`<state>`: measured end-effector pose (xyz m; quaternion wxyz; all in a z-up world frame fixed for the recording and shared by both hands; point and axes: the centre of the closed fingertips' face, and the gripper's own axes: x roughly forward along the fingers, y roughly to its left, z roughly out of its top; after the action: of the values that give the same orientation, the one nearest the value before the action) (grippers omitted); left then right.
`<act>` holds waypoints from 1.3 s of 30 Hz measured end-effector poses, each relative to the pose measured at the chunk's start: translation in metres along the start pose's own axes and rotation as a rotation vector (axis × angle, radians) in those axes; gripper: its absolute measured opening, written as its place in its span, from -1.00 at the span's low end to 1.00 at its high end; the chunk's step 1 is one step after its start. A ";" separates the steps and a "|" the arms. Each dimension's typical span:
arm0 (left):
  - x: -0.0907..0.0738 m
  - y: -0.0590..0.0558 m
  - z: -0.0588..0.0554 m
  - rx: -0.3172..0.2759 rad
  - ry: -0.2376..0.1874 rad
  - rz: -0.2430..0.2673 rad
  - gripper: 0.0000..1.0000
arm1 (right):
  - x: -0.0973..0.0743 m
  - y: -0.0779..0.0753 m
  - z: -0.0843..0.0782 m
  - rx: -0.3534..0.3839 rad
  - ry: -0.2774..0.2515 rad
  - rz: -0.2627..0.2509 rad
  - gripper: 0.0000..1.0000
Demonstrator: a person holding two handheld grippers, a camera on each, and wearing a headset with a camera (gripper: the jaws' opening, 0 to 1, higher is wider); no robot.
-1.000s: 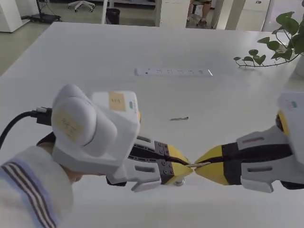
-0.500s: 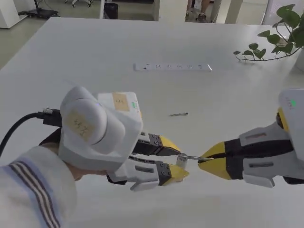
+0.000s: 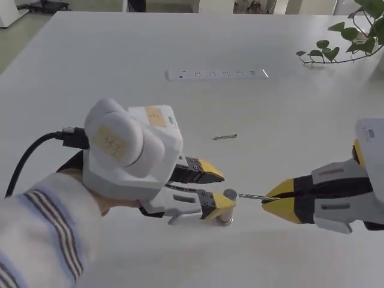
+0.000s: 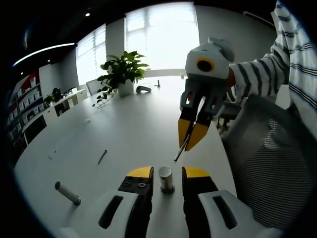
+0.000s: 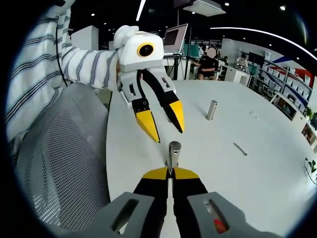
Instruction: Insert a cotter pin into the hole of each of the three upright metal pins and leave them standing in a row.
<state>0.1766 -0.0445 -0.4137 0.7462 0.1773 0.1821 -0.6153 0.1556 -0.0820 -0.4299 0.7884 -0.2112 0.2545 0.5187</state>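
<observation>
The left gripper (image 3: 226, 191) is open, and a pin (image 4: 166, 180) stands upright on the table (image 3: 120, 66) between its yellow jaw tips. Whether either jaw touches the pin cannot be told. The right gripper (image 3: 266, 200) faces it from the other side, jaws closed on a cotter pin (image 3: 252, 196) that juts out level toward the pin. The cotter pin's free end is just beside the top of the pin and is not in the hole. Farther out on the table a second cotter pin (image 3: 225, 137) lies flat, well apart from both grippers. In the right gripper view a second pin (image 5: 211, 110) stands upright beyond the left gripper. A power strip (image 3: 216, 74) lies across the far side of the table.
</observation>
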 end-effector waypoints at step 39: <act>0.020 0.003 -0.013 -0.002 0.100 -0.033 -0.81 | 0.012 -0.003 -0.006 0.029 -0.003 0.027 -1.00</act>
<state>0.1824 -0.0545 -0.4348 0.7261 0.2042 0.2226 -0.6177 0.1617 -0.0785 -0.4422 0.7847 -0.1953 0.2637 0.5259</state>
